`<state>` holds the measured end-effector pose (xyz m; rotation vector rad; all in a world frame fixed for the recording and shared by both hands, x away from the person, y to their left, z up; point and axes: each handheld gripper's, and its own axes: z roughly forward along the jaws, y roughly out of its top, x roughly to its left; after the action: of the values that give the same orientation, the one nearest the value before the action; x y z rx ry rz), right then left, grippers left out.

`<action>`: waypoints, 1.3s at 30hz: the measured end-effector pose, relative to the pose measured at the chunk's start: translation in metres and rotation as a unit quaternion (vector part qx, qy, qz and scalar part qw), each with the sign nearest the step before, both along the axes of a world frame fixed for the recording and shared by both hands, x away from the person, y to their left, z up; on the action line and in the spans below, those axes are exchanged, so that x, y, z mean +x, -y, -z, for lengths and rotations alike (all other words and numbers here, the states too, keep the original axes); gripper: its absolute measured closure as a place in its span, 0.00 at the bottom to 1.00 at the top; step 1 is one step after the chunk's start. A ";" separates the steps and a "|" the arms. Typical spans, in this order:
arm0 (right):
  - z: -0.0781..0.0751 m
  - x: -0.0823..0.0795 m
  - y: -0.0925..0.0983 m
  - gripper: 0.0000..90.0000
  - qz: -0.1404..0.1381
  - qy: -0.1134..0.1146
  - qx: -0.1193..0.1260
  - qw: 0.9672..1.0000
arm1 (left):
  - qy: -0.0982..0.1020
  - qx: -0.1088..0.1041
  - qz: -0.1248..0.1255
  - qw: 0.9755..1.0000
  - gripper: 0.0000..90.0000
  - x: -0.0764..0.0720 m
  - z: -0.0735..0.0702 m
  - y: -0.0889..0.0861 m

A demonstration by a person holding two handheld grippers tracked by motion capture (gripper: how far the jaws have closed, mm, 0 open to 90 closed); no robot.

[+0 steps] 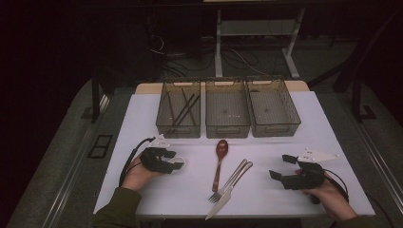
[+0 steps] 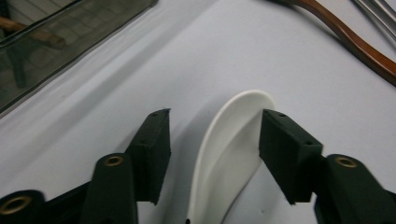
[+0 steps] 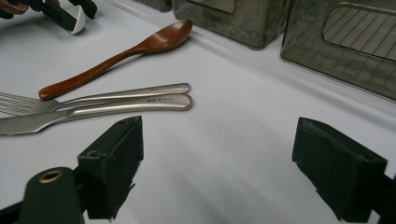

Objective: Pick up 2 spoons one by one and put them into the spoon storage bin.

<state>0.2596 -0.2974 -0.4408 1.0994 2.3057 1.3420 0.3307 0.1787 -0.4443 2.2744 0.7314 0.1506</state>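
Note:
A white ceramic spoon lies on the white table between the jaws of my left gripper. One pad touches the spoon's edge, while the other stands clear of it. In the high view that gripper rests at the table's left over the white spoon. My right gripper sits at the right, open wide with nothing between its jaws. A wooden spoon, a metal fork and a knife lie in the middle between the two grippers.
Three clear bins stand in a row at the back: the left bin holds dark chopsticks, while the middle bin and right bin look bare. The table's front edge runs just under my hands.

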 end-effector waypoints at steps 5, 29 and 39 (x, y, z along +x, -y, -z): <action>0.000 0.000 0.000 0.18 0.000 0.000 0.000 1.000 | -0.002 0.003 0.022 1.000 0.58 -0.003 -0.001 0.001; 0.000 0.000 0.000 0.18 -0.001 0.000 -0.001 1.000 | 0.044 0.058 0.045 0.996 0.82 -0.015 -0.010 0.007; 0.000 0.000 0.000 0.18 -0.001 0.000 -0.001 1.000 | 0.050 0.066 0.044 0.996 0.89 -0.018 -0.013 0.009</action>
<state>0.2596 -0.2971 -0.4410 1.0972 2.3093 1.3400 0.3125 0.1696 -0.4311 2.4018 0.5822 0.2761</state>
